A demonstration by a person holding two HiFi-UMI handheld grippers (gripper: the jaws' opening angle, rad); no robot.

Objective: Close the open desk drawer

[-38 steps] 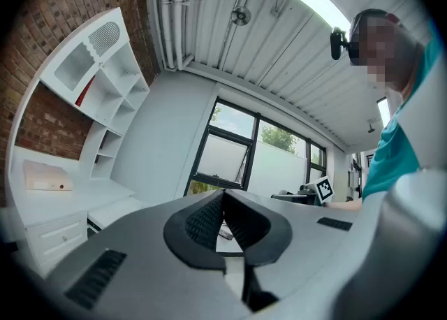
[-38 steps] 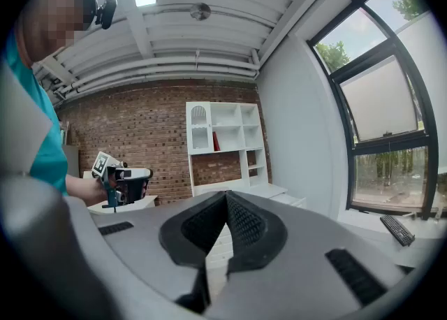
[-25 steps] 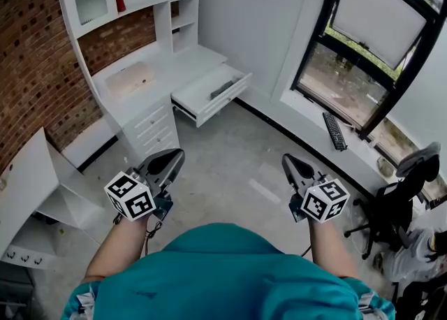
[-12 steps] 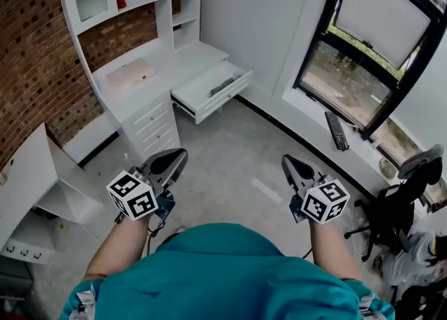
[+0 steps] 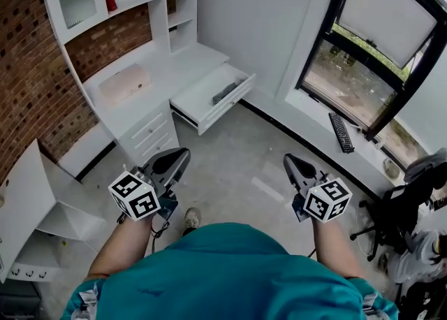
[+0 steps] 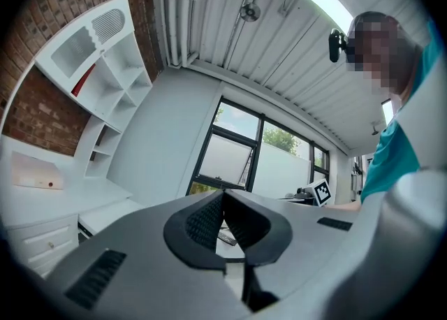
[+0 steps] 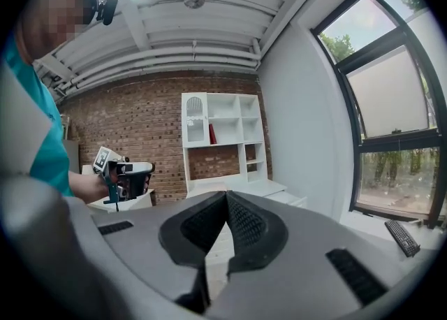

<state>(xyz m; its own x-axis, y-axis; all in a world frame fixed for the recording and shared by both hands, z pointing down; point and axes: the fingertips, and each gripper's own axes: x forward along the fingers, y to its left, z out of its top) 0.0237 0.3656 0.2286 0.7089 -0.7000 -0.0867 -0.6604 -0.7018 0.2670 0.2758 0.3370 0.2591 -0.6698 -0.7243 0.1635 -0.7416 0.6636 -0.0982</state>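
A white desk (image 5: 157,74) with a shelf unit stands against the brick wall at the upper left of the head view. Its wide drawer (image 5: 213,98) is pulled out toward the room, with a dark object (image 5: 224,92) lying inside. My left gripper (image 5: 178,154) and right gripper (image 5: 288,161) hang at waist height over the floor, well short of the drawer. Both are shut with nothing between the jaws. The right gripper view shows the desk (image 7: 241,189) ahead and the left gripper (image 7: 129,172) at the left.
A low white cabinet (image 5: 42,193) stands at the left. Under the black-framed window (image 5: 377,46) a ledge holds a keyboard (image 5: 342,132). An office chair (image 5: 401,203) sits at the right. My shoe (image 5: 191,219) shows on the grey floor (image 5: 237,165).
The view has shifted: the desk and drawer sit slightly closer and further right, and a shoe has appeared on the floor. Both grippers stay shut in the same pose.
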